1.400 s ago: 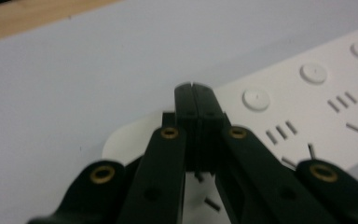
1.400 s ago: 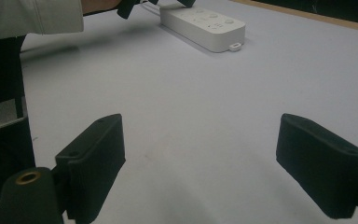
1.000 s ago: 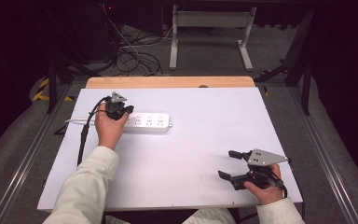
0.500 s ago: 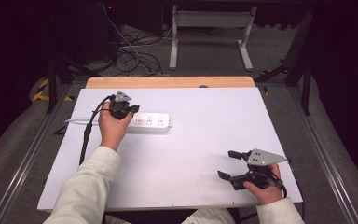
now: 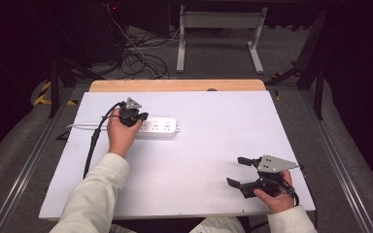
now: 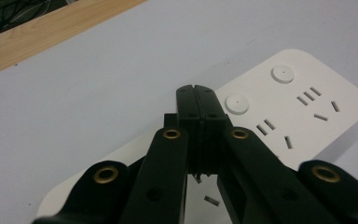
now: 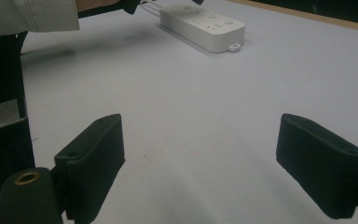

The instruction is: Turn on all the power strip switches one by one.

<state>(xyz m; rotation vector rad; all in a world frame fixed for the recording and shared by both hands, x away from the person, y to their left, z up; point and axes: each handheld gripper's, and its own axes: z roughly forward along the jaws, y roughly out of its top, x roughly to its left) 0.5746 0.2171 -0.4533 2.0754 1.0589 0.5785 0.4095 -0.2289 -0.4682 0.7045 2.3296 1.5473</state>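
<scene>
The white power strip lies flat on the white table top, in its far left part, running parallel to the far edge, with its white cord leading off toward the left edge. In the left gripper view its face shows round buttons and rows of socket slots. The left gripper is over the left end of the strip, held in the person's left hand, its black cable trailing back along the sleeve toward the near edge. Its jaws are pressed fully together with nothing between them, their tips pointing down at the strip's face beside one of the round buttons; whether the tips touch the plastic I cannot tell. The right gripper sits near the near right corner of the table top, well apart from the strip, held in the right hand. Its jaws stand wide apart and empty, aimed across the bare surface toward the left. A strip of bare wood runs along the far edge.
</scene>
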